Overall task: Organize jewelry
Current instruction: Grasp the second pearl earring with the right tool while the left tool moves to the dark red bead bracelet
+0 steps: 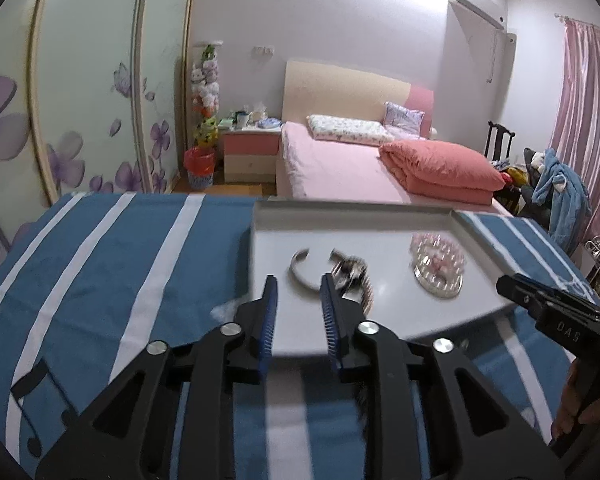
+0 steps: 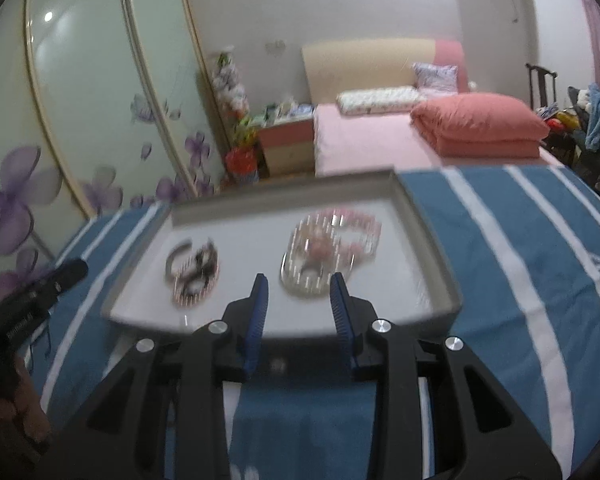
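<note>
Striped cloth [image 1: 100,280] covers the surface; on it sits the grey tray [image 2: 428,248] with the jewelry: pearl coil [image 2: 328,252] right, silver bangle [image 1: 304,272] tangled with a beaded bracelet [image 2: 196,280] left. Each hand-held gripper, left [image 1: 298,296] and right [image 2: 300,296], hangs narrowly parted, empty. Best lift the bangle alone, slowly.

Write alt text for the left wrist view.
The left gripper, jaws apart and empty, hovers at the near edge of a white tray holding a silver cuff bracelet, a dark tangle of jewelry and a pearl piece. The tray sits on a blue striped cloth; the right gripper enters at right.
</note>
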### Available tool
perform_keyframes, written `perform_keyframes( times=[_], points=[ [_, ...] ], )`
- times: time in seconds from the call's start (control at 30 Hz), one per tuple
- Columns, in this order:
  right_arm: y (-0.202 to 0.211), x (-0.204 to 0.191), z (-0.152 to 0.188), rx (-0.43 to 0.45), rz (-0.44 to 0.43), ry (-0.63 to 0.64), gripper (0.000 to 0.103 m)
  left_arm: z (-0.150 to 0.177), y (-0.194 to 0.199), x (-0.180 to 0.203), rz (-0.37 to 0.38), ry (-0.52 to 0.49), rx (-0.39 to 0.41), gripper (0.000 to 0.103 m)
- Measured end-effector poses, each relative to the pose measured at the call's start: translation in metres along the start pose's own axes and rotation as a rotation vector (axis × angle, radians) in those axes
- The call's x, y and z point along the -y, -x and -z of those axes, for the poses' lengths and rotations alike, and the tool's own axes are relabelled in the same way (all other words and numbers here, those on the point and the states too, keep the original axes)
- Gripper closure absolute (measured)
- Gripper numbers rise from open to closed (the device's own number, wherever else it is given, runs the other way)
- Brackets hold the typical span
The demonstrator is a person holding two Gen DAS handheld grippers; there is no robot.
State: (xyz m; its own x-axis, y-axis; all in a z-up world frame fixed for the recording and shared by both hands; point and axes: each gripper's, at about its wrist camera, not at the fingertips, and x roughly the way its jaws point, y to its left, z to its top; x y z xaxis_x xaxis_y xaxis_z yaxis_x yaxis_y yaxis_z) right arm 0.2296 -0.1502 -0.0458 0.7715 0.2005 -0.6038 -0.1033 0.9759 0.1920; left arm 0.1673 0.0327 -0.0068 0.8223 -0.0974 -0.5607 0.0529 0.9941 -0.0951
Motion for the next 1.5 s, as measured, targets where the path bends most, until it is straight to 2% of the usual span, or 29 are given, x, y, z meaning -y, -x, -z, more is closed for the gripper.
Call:
perform_keyframes(
  times=[0.2,0.33,0.7,0.9,0.97,1.0,1.27,1.33,1.4,1.5],
  points=[
    [-0.016,-0.014,0.028,-0.129,0.008,0.063,0.071,0.021,0.006,-0.019,-0.016,0.033,-0.047,0.076],
    [-0.028,-0.022,0.034,-0.186,0.022,0.089,0.071,0.028,0.011,-0.025,-0.014,0.041,-0.059,0.076],
    [-0.044,-0.03,0.03,-0.215,0.064,0.101,0.071,0.034,0.013,-0.021,-0.004,0.024,-0.066,0.076],
    [-0.043,-0.031,0.032,-0.217,0.09,0.127,0.077,0.035,0.01,-0.018,-0.004,0.022,-0.078,0.076],
    [-0.042,-0.031,0.033,-0.217,0.097,0.133,0.081,0.036,0.012,-0.016,-0.003,0.019,-0.08,0.076],
    [-0.042,-0.031,0.033,-0.217,0.099,0.135,0.088,0.037,0.013,-0.013,-0.002,0.018,-0.08,0.076],
    [-0.029,-0.018,0.039,-0.218,0.107,0.135,0.088,0.041,0.012,0.006,0.041,-0.023,-0.11,0.076],
    [-0.024,-0.01,0.041,-0.218,0.122,0.132,0.089,0.044,0.01,0.014,0.056,-0.043,-0.125,0.074],
    [-0.019,-0.001,0.042,-0.217,0.138,0.124,0.089,0.048,0.007,0.025,0.07,-0.07,-0.149,0.067],
    [-0.013,0.011,0.045,-0.212,0.147,0.105,0.089,0.052,-0.001,0.042,0.089,-0.113,-0.185,0.065]
  ],
)
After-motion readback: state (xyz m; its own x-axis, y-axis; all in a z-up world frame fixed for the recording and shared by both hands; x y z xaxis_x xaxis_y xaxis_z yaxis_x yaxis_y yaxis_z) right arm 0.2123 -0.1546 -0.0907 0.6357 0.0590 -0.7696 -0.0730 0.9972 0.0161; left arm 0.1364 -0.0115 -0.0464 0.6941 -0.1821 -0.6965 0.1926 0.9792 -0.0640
